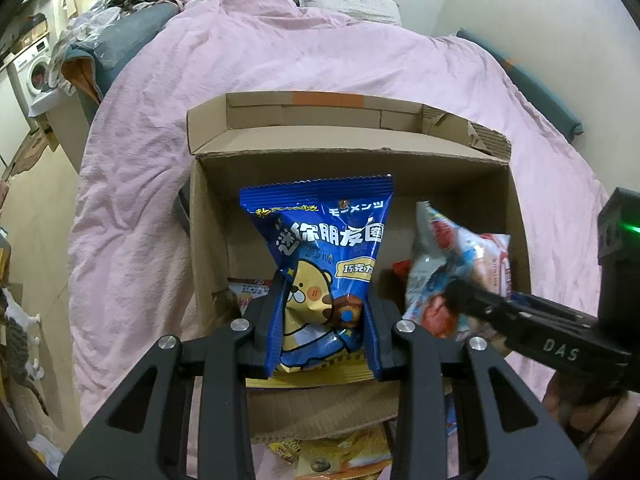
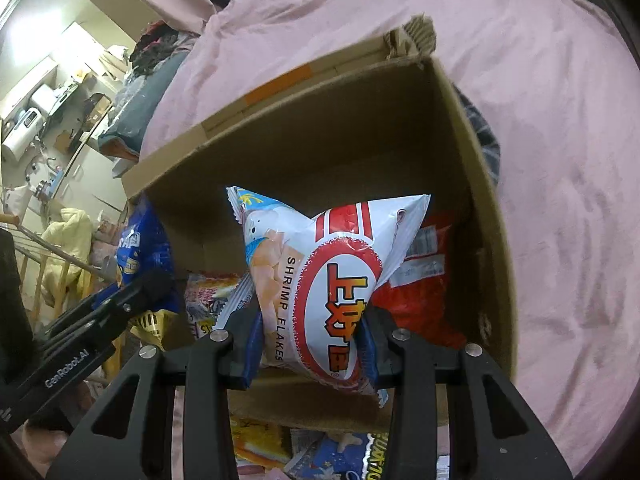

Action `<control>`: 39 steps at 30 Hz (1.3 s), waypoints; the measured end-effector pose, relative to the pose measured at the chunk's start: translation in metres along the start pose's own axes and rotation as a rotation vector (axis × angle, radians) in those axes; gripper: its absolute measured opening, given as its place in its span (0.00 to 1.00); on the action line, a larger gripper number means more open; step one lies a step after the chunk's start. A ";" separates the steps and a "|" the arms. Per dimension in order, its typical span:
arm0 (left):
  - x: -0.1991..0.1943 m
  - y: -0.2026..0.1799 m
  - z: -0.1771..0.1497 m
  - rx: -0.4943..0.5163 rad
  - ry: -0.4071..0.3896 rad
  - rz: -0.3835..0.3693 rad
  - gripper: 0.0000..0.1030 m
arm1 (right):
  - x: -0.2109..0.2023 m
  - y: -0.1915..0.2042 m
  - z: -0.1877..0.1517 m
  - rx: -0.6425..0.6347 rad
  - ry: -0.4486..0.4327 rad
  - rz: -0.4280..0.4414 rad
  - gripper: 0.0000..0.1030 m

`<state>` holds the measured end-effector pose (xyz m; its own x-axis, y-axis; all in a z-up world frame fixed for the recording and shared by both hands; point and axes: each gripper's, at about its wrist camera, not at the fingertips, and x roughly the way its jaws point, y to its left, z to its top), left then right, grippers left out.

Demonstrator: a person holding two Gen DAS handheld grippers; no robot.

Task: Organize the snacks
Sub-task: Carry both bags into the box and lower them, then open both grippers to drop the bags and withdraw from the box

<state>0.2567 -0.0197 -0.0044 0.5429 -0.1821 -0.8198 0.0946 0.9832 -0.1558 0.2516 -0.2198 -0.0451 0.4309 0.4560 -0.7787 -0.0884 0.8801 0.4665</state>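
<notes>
An open cardboard box sits on a pink bed cover. My left gripper is shut on a blue snack bag with a bear on it and holds it upright over the box's left half. My right gripper is shut on a white and red shrimp flakes bag, held over the box toward its right side. That bag and the right gripper also show at the right of the left wrist view. A red packet and another snack packet lie inside the box.
The pink bed cover spreads all round the box. Several loose snack packets lie on the bed in front of the box's near wall. A cluttered room with a washing machine lies to the left.
</notes>
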 end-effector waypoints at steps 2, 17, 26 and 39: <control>0.000 -0.002 0.000 0.011 -0.001 0.003 0.28 | 0.003 0.002 0.000 -0.009 0.006 -0.006 0.41; -0.001 -0.007 -0.003 0.023 -0.011 0.016 0.51 | 0.007 0.002 0.005 0.025 0.034 0.032 0.46; -0.015 -0.002 -0.001 0.005 -0.085 0.032 0.82 | -0.018 0.002 0.008 0.017 -0.111 -0.037 0.94; -0.021 0.006 -0.004 -0.025 -0.111 0.067 0.82 | -0.023 0.002 0.008 -0.008 -0.104 -0.037 0.95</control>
<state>0.2431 -0.0101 0.0095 0.6364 -0.1125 -0.7631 0.0345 0.9925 -0.1176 0.2487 -0.2298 -0.0225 0.5248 0.4072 -0.7475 -0.0779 0.8974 0.4342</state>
